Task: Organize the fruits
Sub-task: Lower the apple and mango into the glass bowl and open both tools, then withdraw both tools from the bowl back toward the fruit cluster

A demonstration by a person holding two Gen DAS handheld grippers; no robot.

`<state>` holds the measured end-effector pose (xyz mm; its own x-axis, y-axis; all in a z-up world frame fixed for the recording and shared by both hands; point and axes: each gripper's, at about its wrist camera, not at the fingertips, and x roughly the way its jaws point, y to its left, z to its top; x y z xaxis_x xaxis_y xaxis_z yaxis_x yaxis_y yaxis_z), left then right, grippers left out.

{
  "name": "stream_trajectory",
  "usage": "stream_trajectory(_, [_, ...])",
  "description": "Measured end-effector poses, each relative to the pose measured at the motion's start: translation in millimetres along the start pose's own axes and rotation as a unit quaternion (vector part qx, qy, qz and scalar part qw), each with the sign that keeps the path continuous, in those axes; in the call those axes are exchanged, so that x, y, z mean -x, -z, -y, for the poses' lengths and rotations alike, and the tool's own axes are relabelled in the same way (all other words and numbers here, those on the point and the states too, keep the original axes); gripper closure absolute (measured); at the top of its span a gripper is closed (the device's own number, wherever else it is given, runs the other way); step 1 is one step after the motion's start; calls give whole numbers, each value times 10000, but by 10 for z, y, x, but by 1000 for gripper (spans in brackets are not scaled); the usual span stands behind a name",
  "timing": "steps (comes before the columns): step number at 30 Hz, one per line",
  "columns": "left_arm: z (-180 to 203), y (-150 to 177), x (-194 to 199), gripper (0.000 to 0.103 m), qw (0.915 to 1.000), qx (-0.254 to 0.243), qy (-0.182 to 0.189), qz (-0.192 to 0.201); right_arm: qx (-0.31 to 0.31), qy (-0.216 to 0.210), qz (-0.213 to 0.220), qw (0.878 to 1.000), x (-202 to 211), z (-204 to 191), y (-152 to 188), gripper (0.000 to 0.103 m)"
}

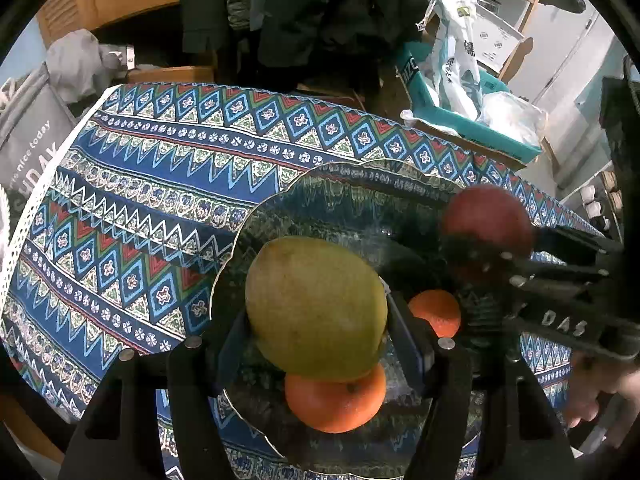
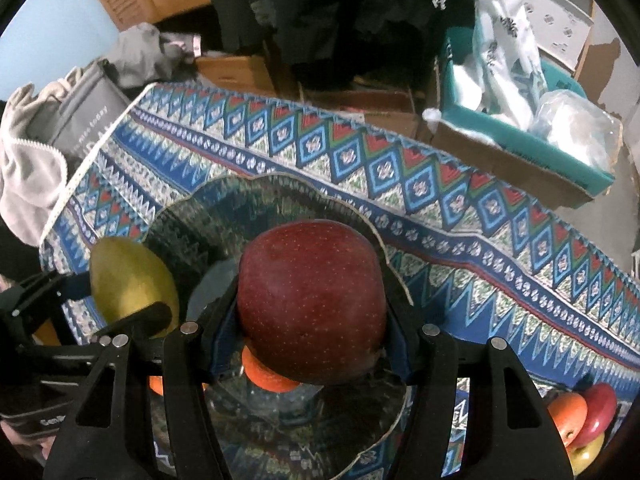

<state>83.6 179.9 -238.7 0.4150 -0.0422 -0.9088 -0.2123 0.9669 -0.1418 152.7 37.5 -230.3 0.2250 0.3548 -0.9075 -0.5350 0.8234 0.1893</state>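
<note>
My left gripper (image 1: 316, 320) is shut on a yellow-green mango (image 1: 316, 308) and holds it over a clear glass plate (image 1: 340, 192). Two oranges (image 1: 336, 400) (image 1: 436, 312) lie on the plate under it. My right gripper (image 2: 312, 320) is shut on a dark red apple (image 2: 312, 300) over the same plate (image 2: 240, 200), with an orange (image 2: 264, 376) just below. The right gripper with the apple (image 1: 488, 220) shows at the right of the left wrist view. The mango (image 2: 128, 288) in the left gripper shows at the left of the right wrist view.
The table carries a blue patterned cloth (image 1: 140, 200). A grey bag (image 1: 28, 140) stands off its left edge. A teal box (image 1: 460, 120) with plastic bags sits behind the table. Coloured round pieces (image 2: 584, 424) lie at the table's right edge.
</note>
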Motion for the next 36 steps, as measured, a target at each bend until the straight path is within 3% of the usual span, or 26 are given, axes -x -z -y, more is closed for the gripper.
stream_trajectory(12, [-43,-34,-85,35,9998,130,98,-82,-115,-65,-307,9994,-180,39,31,41])
stream_trajectory(26, [-2,-18,28,33,10000,-19,-56,-34,-247,-206,138,9994,151,88,-75,41])
stream_trajectory(36, [161,-22,275,27,9996,-206,-53,160,-5,345,575,9978,613,113,-79,41])
